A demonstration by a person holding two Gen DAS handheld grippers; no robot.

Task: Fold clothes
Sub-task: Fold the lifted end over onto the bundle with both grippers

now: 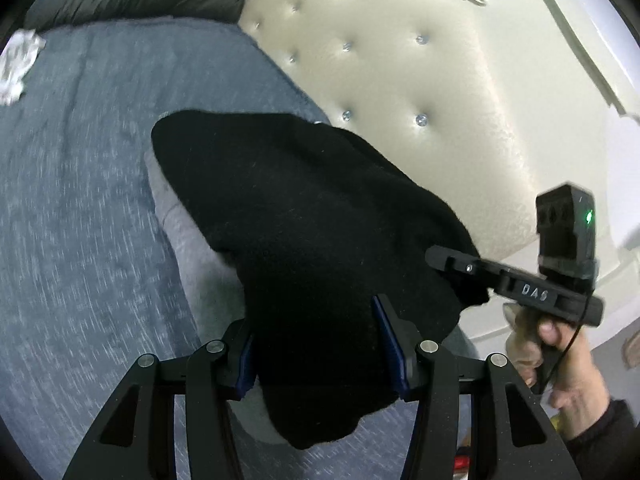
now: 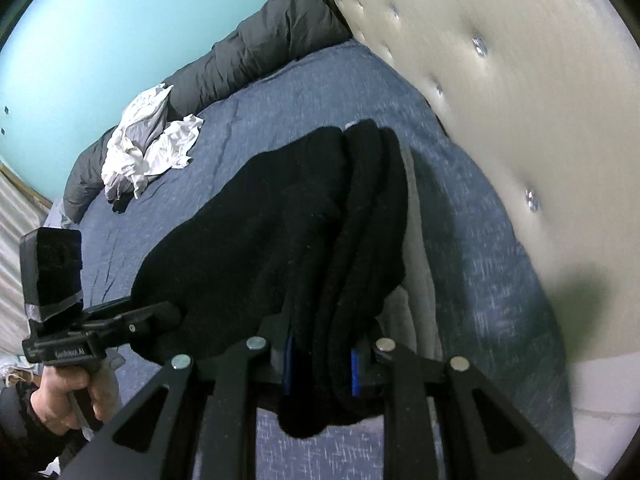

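Note:
A folded black garment (image 1: 304,216) hangs between both grippers just above the blue bedspread (image 1: 80,208). My left gripper (image 1: 318,354) is shut on its near edge, and the thick cloth fills the gap between the blue pads. My right gripper (image 2: 322,368) is shut on a bunched fold of the same black garment (image 2: 256,232). In each view the other gripper shows from the side: the right gripper (image 1: 444,260) bites the cloth's right corner, and the left gripper (image 2: 168,312) bites its left side. A light grey garment (image 1: 184,236) lies flat under the black one.
A cream tufted headboard (image 1: 400,80) rises close on the right. A crumpled white pile of clothes (image 2: 148,148) lies farther up the bed beside a dark grey duvet (image 2: 260,52). A turquoise wall (image 2: 120,20) stands behind.

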